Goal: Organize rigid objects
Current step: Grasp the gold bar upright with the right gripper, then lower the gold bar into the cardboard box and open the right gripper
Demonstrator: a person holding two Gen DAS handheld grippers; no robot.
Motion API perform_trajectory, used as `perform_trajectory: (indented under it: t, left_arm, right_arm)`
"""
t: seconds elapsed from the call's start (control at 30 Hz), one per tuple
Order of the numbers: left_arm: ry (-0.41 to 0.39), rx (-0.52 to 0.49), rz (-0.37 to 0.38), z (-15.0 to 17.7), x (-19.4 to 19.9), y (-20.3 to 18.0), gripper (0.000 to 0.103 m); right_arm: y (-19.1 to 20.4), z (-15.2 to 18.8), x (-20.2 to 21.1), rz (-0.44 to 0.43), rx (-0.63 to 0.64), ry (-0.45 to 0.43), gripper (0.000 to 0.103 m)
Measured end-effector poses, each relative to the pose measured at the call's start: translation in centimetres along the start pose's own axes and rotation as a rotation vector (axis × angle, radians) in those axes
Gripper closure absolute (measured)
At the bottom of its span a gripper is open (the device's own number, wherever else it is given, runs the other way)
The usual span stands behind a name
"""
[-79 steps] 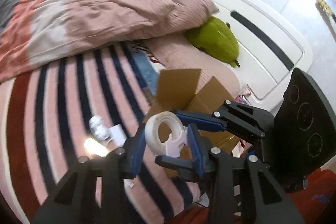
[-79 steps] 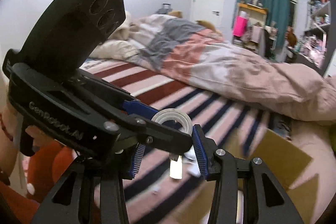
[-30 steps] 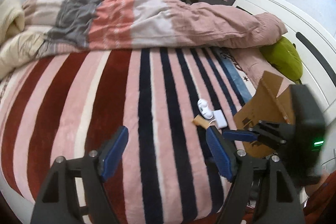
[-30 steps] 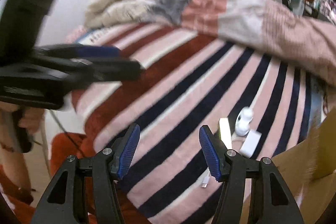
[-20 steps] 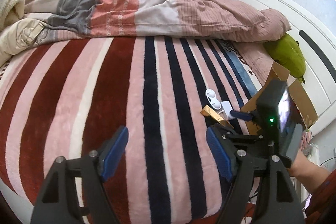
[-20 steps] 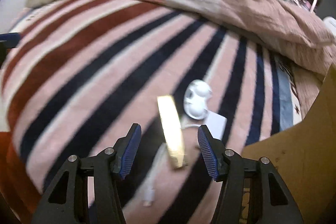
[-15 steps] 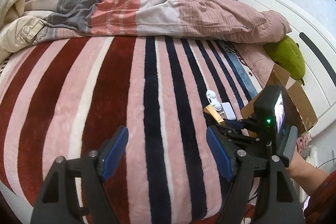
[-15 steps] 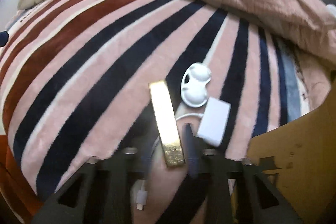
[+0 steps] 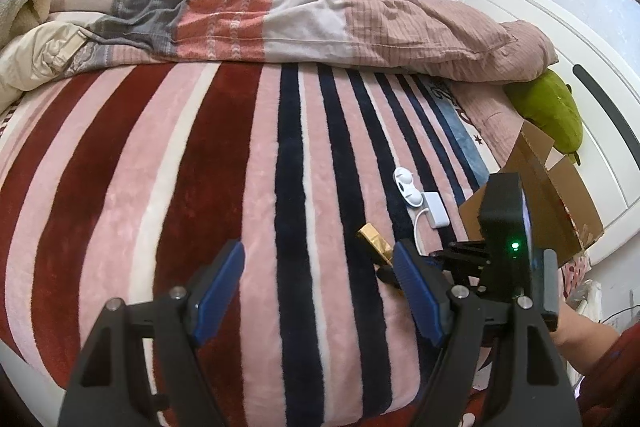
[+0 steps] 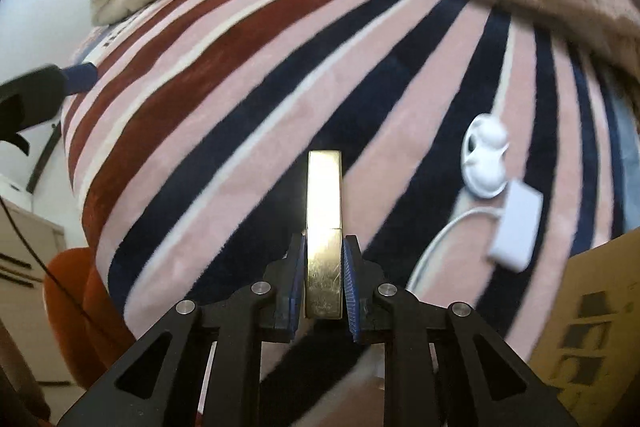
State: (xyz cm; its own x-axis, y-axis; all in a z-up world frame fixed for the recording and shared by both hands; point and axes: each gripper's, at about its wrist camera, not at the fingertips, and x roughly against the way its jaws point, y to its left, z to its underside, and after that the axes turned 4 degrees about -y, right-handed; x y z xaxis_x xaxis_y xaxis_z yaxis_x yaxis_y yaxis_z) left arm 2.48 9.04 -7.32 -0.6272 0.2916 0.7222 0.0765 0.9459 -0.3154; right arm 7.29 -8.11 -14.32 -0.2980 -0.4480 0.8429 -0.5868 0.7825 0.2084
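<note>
My right gripper [image 10: 323,273] is shut on the near end of a long gold bar [image 10: 324,223] on the striped blanket; the bar [image 9: 374,242] also shows in the left wrist view, with the right gripper's body [image 9: 502,251] beside it. A white round earphone case [image 10: 485,159] and a white charger block [image 10: 518,229] with a cable lie to its right; both also show in the left wrist view, case [image 9: 406,183] and charger [image 9: 436,213]. My left gripper [image 9: 316,291] is open and empty above the blanket's near edge.
An open cardboard box [image 9: 548,187] stands at the bed's right side, its wall also in the right wrist view [image 10: 592,307]. A crumpled duvet [image 9: 260,7] covers the far half of the bed. A green plush [image 9: 548,107] lies by the white headboard [image 9: 592,99].
The tape roll held earlier is gone from both grippers. My right gripper has dropped to the gold bar and closed on it. My left gripper has pulled back, open.
</note>
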Motion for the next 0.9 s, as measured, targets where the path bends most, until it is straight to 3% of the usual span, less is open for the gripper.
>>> perform_trajectory:
  t: [0.17, 0.27, 0.5, 0.63, 0.8, 0.9]
  left_arm:
    - [0.009, 0.007, 0.002, 0.3, -0.1, 0.0, 0.029]
    - [0.007, 0.007, 0.044, 0.2, 0.2, -0.2, 0.029]
    - [-0.014, 0.010, 0.190, -1.4, 0.9, -1.7, 0.030]
    - [-0.045, -0.019, 0.321, -3.5, 1.7, -4.7, 0.042]
    - [-0.055, -0.105, 0.370, -5.8, 1.3, -9.9, 0.067]
    - [-0.044, -0.165, 0.408, -6.8, 0.4, -13.5, 0.075]
  right_arm:
    - [0.5, -0.1, -0.6, 0.028, 0.028, -0.031, 0.089]
    - [0.9, -0.4, -0.1, 0.052, 0.064, -0.063, 0.090]
    - [3.2, -1.4, 6.3, -0.061, 0.130, -0.207, 0.090]
    - [3.8, -2.1, 10.5, -0.118, 0.167, -0.296, 0.090]
    - [2.1, -1.8, 15.2, -0.143, 0.166, -0.388, 0.090]
    - [-0.3, -1.0, 17.5, -0.116, 0.136, -0.436, 0.090]
